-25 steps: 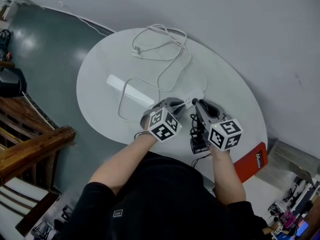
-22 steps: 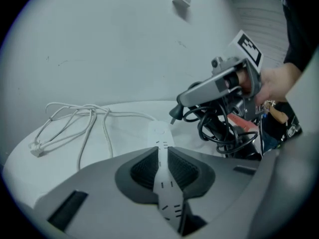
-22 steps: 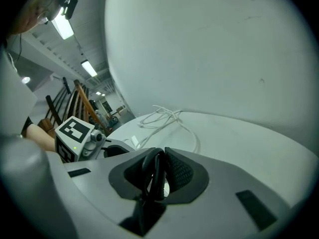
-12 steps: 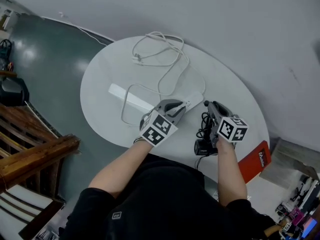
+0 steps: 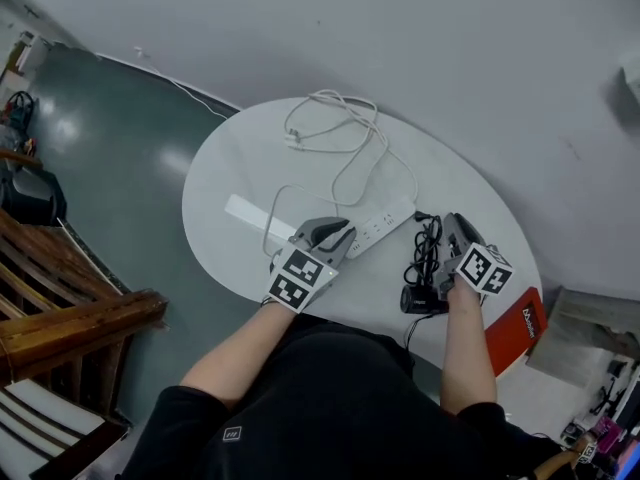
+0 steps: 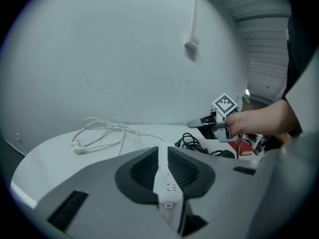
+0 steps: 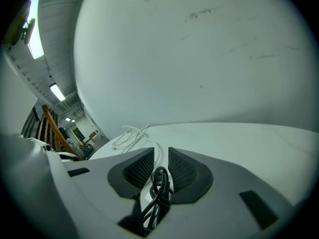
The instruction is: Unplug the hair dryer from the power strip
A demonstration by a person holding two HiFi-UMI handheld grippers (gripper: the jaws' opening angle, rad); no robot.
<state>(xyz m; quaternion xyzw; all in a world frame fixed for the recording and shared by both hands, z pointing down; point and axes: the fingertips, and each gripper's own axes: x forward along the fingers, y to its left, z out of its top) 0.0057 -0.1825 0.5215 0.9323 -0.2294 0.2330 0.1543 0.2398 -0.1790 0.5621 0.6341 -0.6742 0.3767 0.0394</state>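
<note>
Power strip (image 6: 167, 184) clamped in left gripper (image 6: 163, 151) | right gripper (image 7: 160, 153) just opening, cord (image 7: 161, 182) between

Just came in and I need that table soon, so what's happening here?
A person works with two handheld grippers at a white round table. The left gripper is clamped on one end of the white power strip. The right gripper has a loop of the hair dryer's black cord between its jaws, which have just been opening. The black plug looks out of the strip, and the hair dryer lies by the table's near edge.
</note>
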